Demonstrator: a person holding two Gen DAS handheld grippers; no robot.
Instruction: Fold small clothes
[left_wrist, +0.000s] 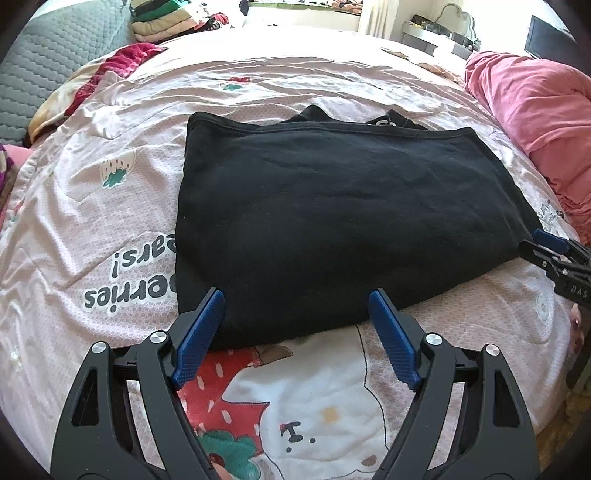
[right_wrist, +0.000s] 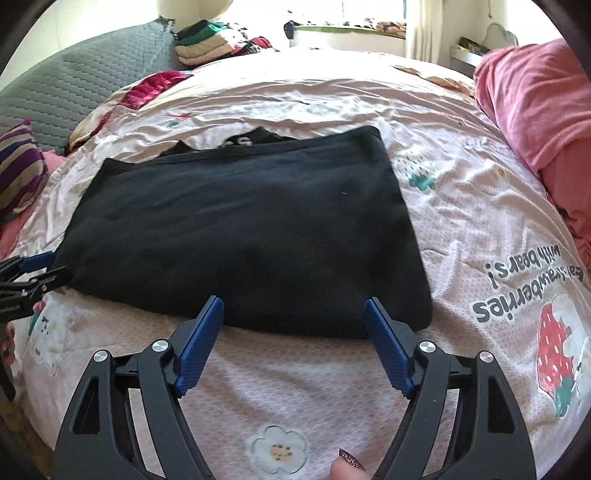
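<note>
i am holding the left tongs (left_wrist: 297, 295) and right tongs (right_wrist: 293, 304) agape and empty; the folded black garment (left_wrist: 332, 221) is lying just beyond their tips. risk: pinching only the top layer, undoing the fold.

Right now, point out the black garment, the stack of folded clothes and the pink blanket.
black garment (left_wrist: 332, 221): left wrist view, middle of its folded top layer.
stack of folded clothes (right_wrist: 207, 42): right wrist view, front of the pile beyond the bed.
pink blanket (right_wrist: 535, 110): right wrist view, its bunched upper part.
</note>
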